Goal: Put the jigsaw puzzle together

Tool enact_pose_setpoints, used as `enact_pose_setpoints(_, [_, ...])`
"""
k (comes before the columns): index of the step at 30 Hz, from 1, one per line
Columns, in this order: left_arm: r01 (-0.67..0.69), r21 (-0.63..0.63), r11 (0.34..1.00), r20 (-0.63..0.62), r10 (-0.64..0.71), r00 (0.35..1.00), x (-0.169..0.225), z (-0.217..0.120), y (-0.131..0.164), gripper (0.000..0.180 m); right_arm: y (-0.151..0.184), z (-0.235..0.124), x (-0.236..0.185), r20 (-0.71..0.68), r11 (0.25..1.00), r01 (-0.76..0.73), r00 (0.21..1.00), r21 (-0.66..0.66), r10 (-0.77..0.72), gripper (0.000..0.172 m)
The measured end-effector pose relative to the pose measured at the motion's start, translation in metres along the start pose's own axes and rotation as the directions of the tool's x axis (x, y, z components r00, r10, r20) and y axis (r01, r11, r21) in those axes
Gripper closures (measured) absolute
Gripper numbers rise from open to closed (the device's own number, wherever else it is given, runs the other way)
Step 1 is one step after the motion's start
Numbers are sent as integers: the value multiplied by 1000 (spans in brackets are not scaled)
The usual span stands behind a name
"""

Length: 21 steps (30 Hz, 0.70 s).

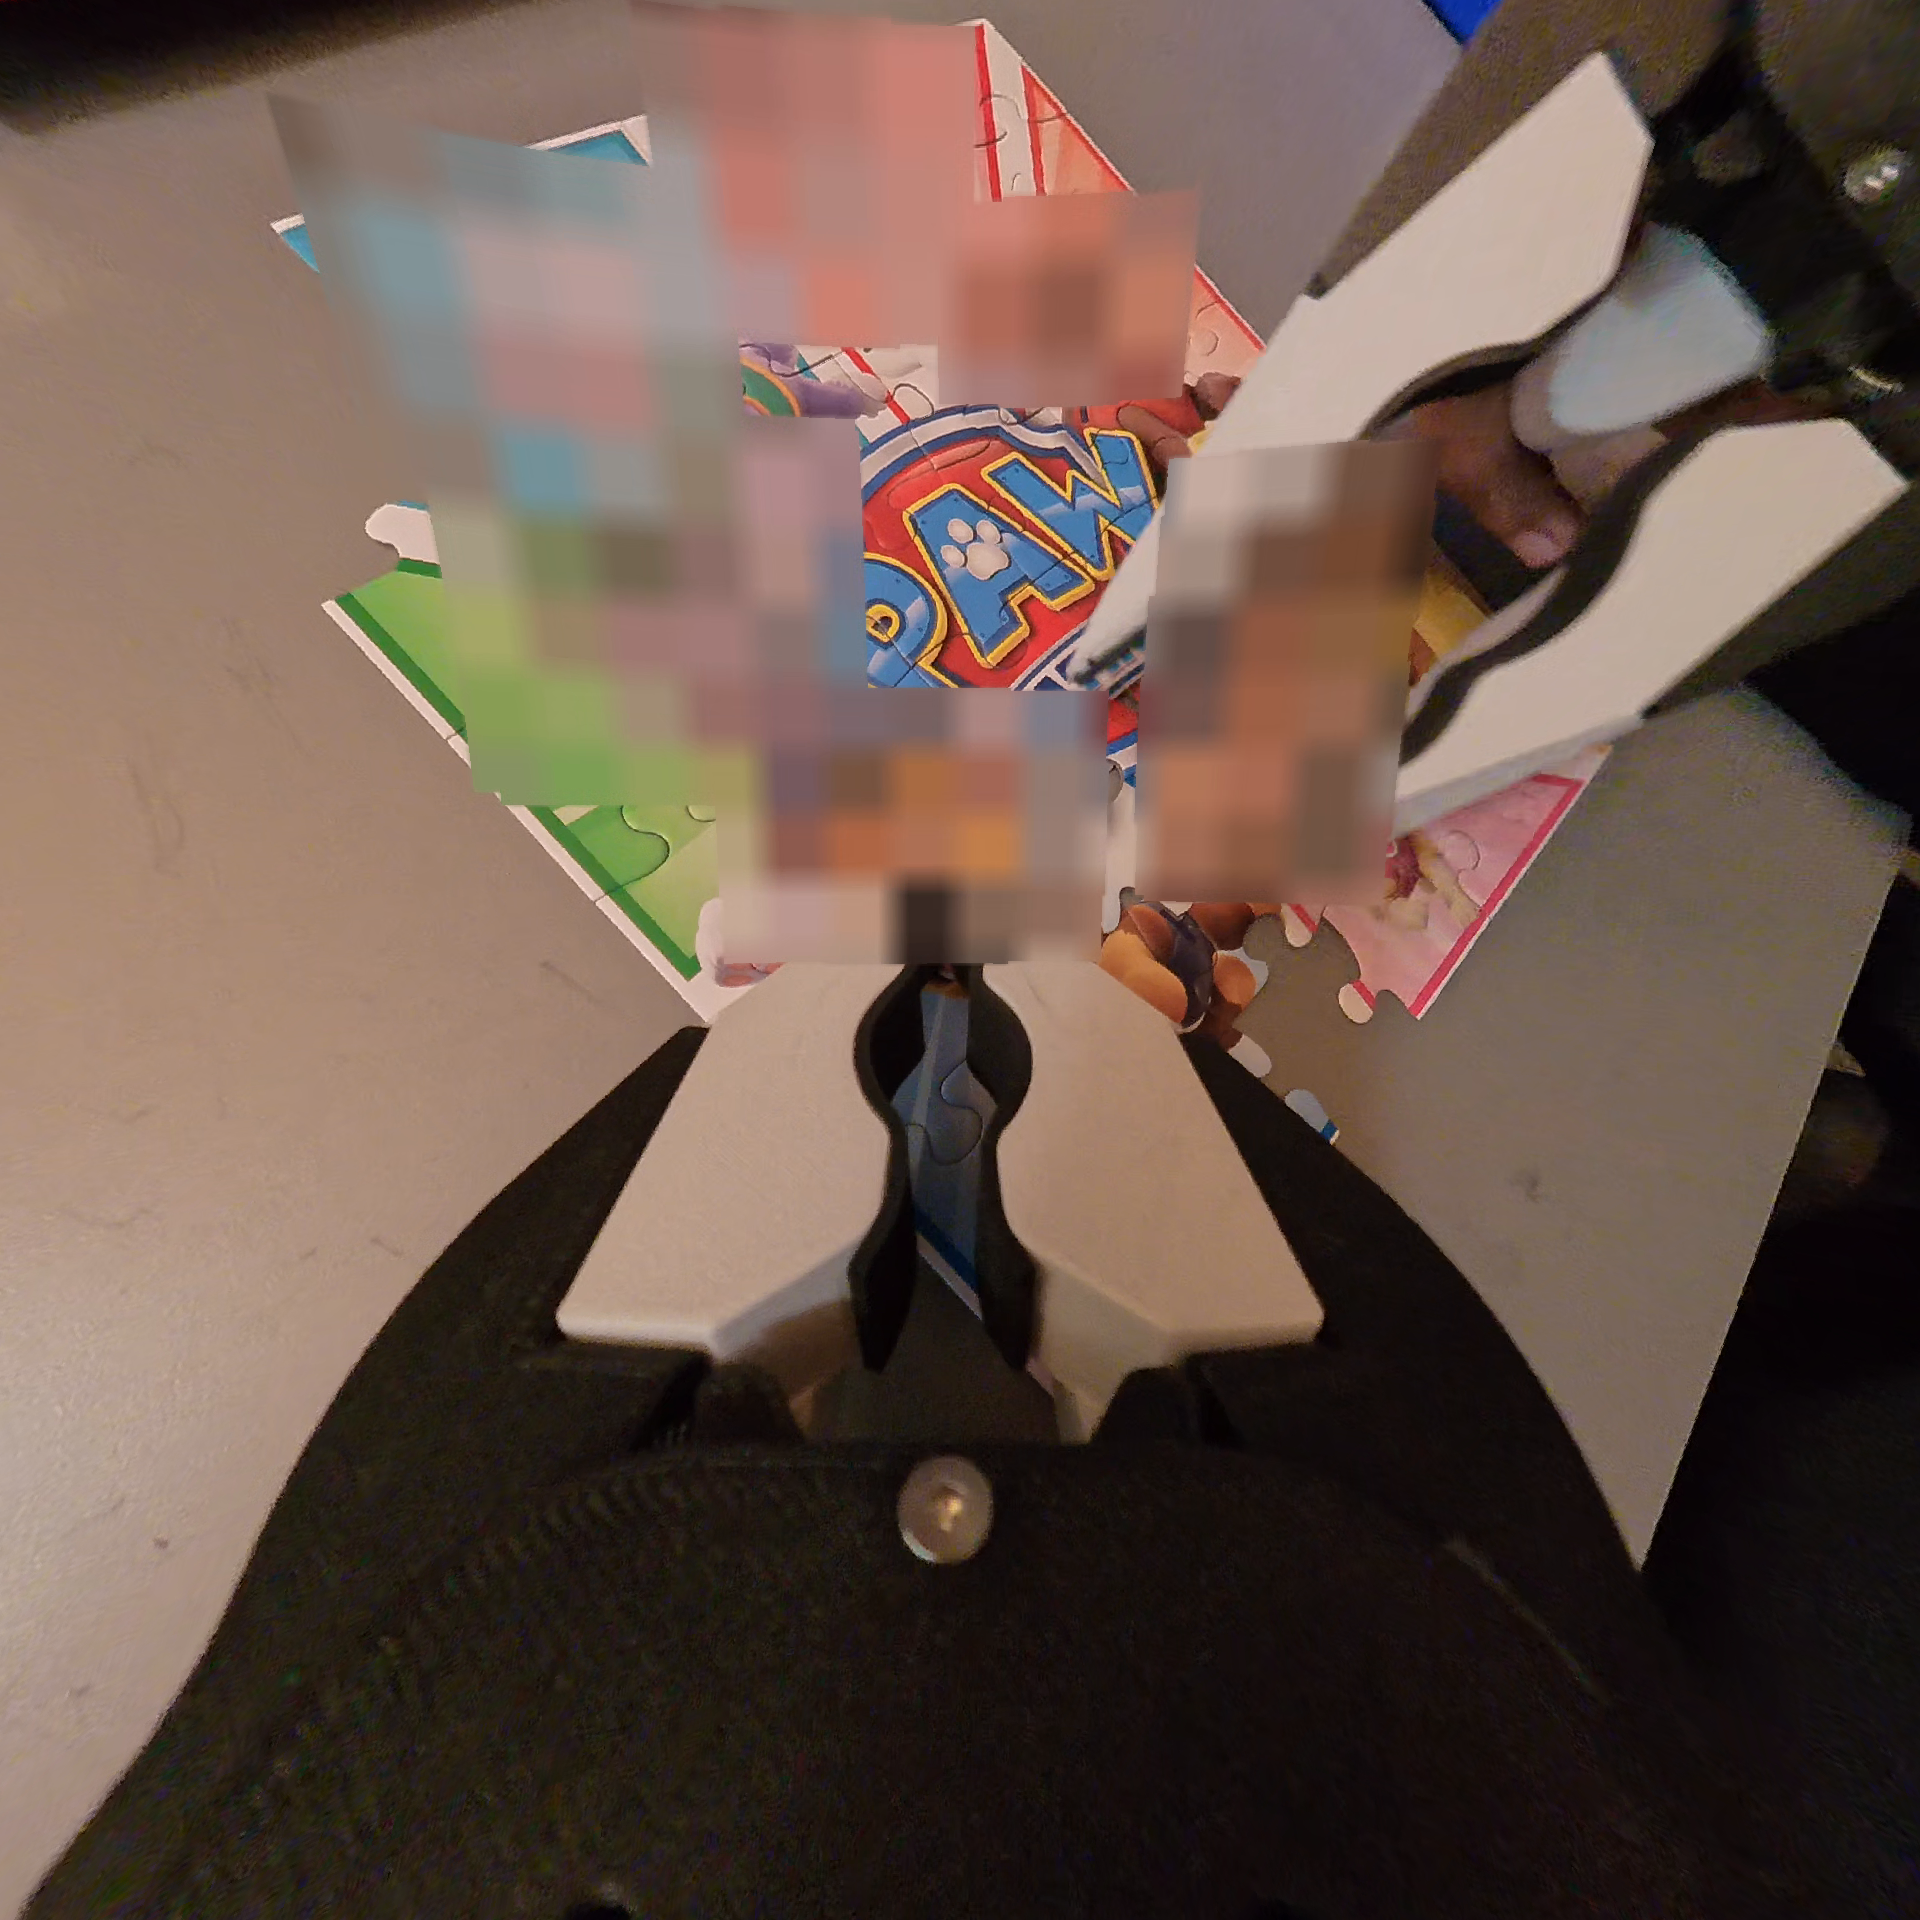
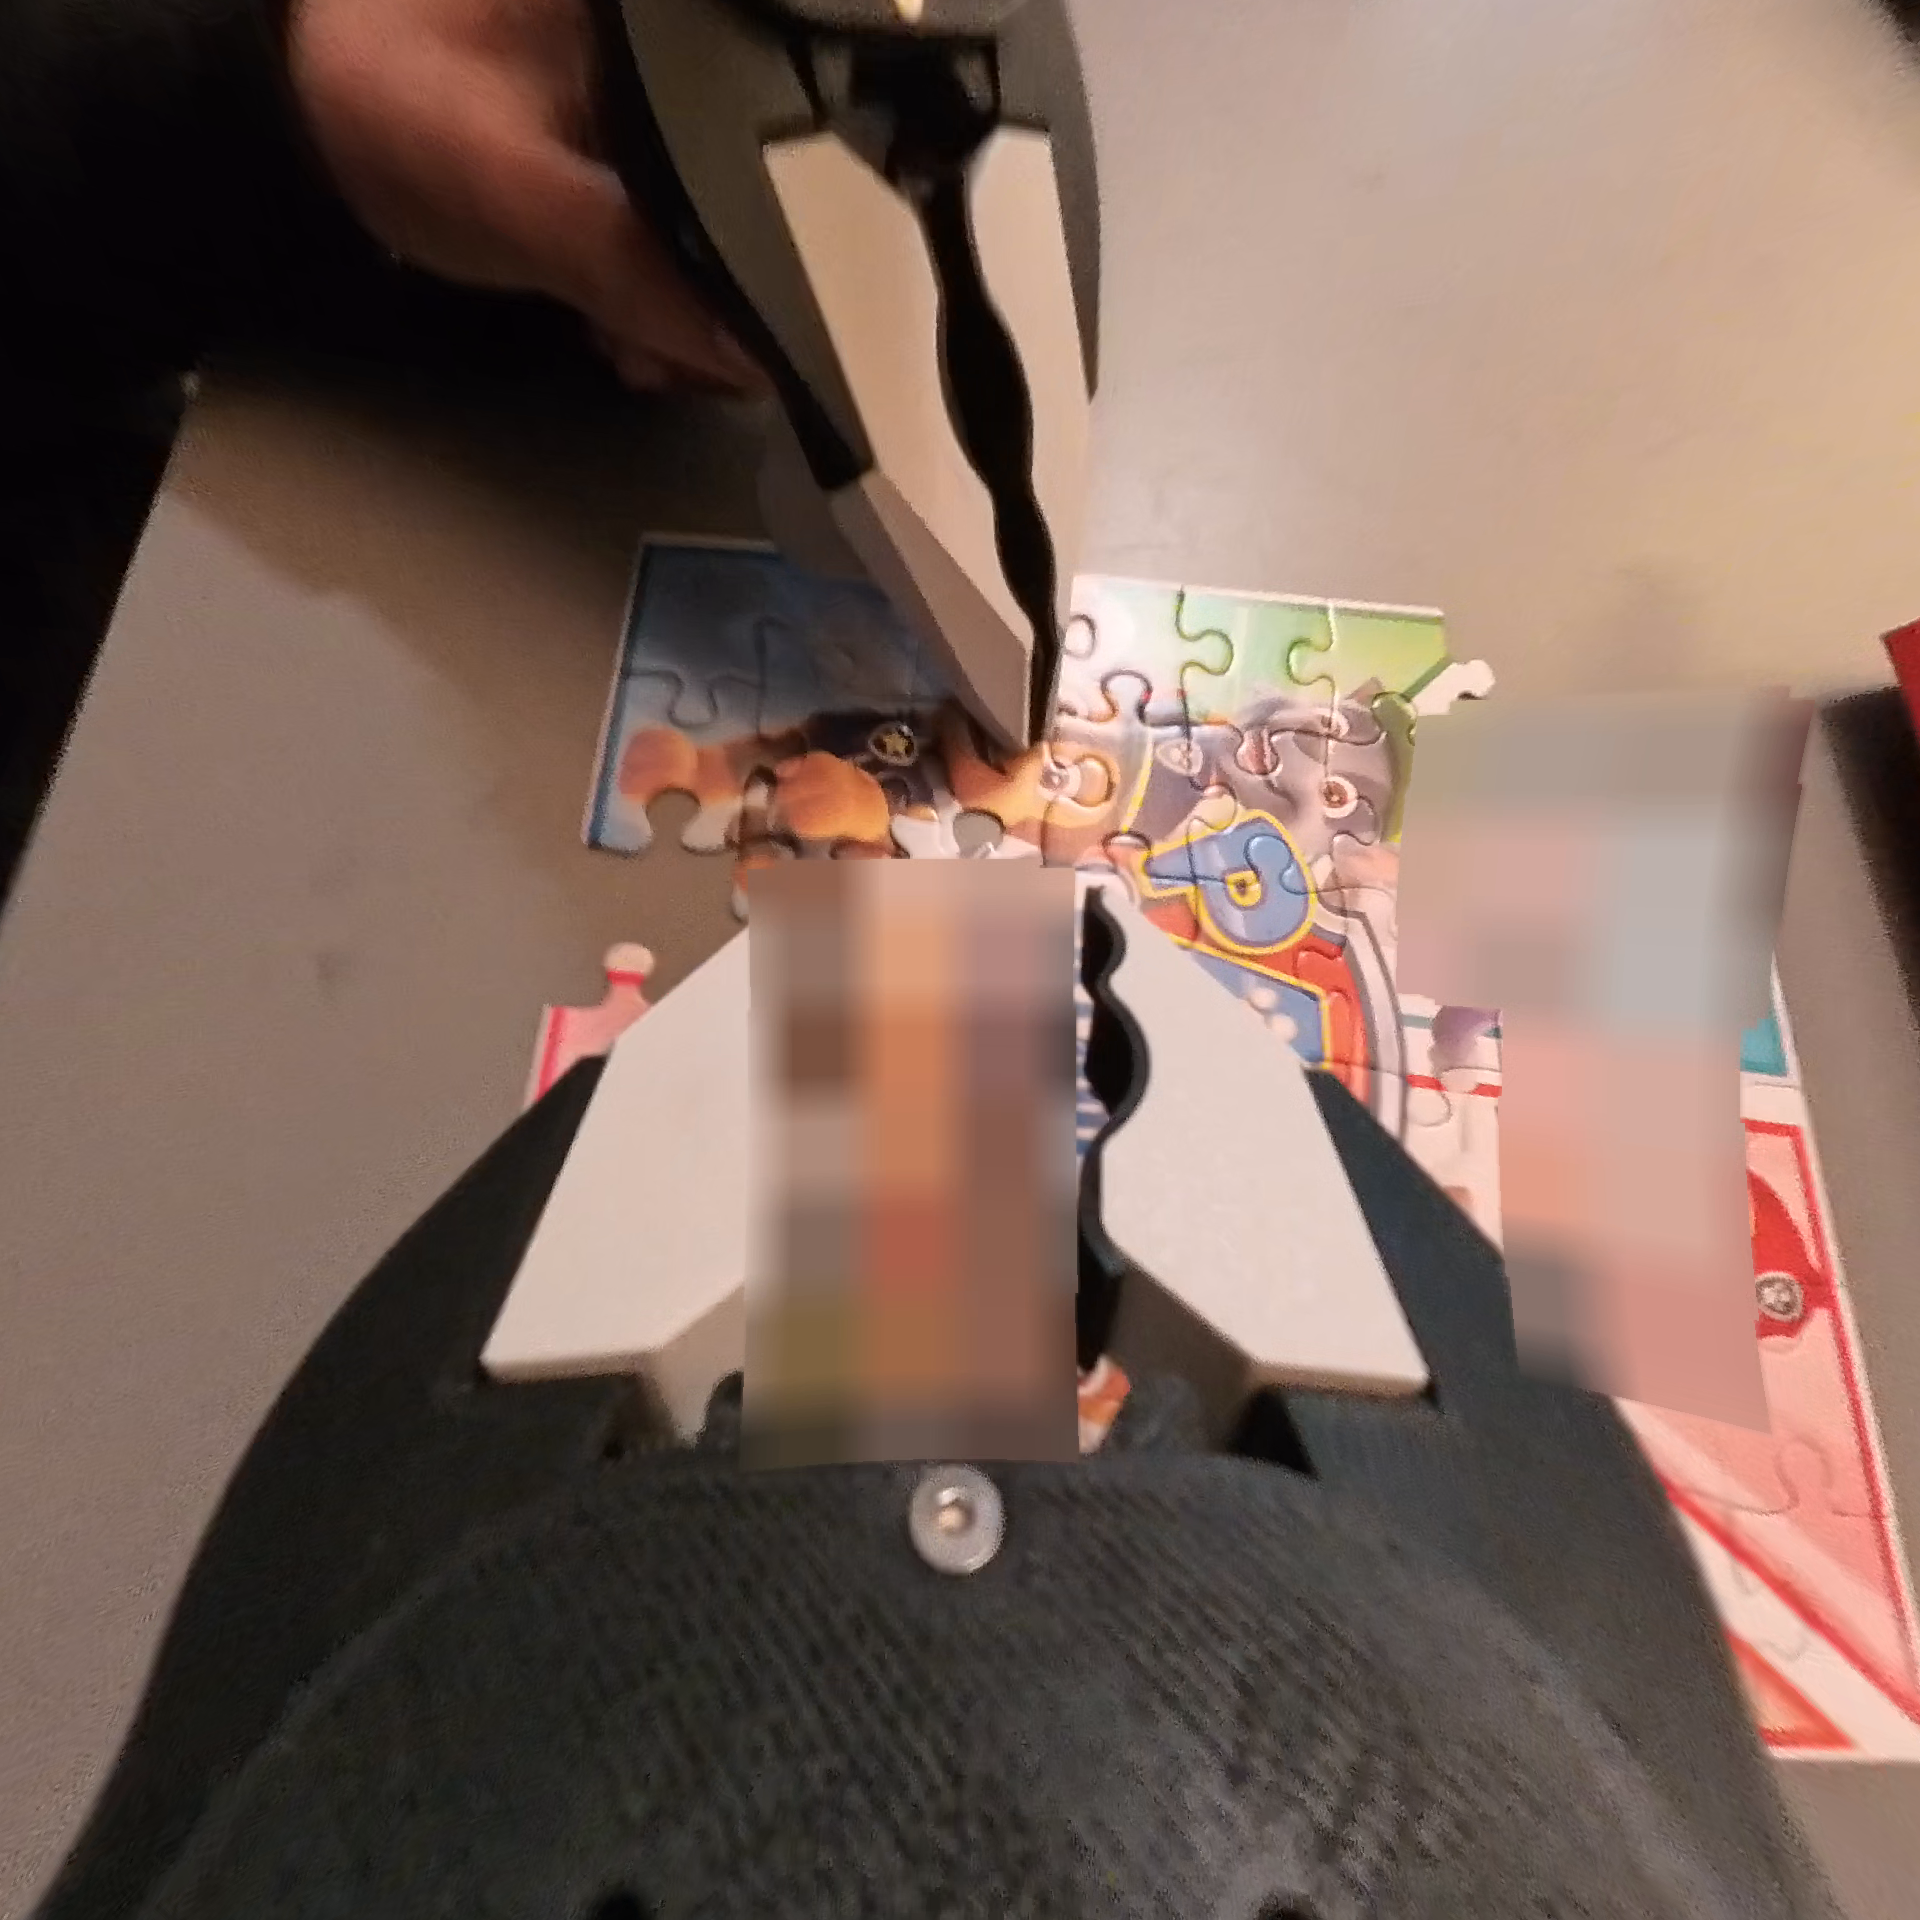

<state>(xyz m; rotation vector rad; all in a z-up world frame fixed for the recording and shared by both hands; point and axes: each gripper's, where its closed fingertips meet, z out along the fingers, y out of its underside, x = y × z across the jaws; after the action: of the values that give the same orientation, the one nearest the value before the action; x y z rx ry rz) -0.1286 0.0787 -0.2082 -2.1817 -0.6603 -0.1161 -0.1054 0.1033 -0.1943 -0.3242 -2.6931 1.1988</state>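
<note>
Two hand-held grippers over a partly assembled jigsaw puzzle (image 1: 997, 551) on a grey table (image 1: 187, 935).

**Puzzle.** It lies flat near one edge of the table, set cornerwise to that edge. The green-, blue-, pink- and red-bordered sections are joined round a central emblem. A notch of bare table (image 1: 1314, 992) shows between the blue corner section and the pink one, so the picture is judged incomplete there.

**Left gripper (image 2: 1039, 727).**
- The right wrist view shows its fingers (image 2: 935, 582) closed together along their wavy black pads, with nothing seen between them.
- It comes down steeply, and the tips meet the puzzle at the seam where the blue section joins the middle.
- The posture suggests a pressing or steadying contact rather than a grasp; closed tips give one narrow point to bear on the card.
- A hand (image 2: 499, 187) grips the body behind.

**Right gripper (image 1: 1247, 727).**
- It reaches in from the table-edge side, slanting over the pink section toward the emblem.
- Its fingers (image 1: 1455, 312) stand moderately apart.
- The space between the tips is obscured in both views, so it cannot be told whether a piece is held.
- Its low angle suits work close to the surface.
- A hand (image 1: 1507, 488) shows behind the fingers.
</note>
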Motion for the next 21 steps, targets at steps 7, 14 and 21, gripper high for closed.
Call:
enact_pose_setpoints(7, [-31,1,1000,29,31,999,0,0,0,180,7,0,-4,-70,995,101,992,-10,-101,124])
enact_pose_setpoints(14, [-33,0,999,32,33,999,0,0,0,180,9,6,-1,-57,999,3,998,-33,-5,133])
enact_pose_setpoints(21, [10,1,1000,-11,-10,1000,1,0,0,180,10,9,0,-92,989,-130,988,-73,123,146])
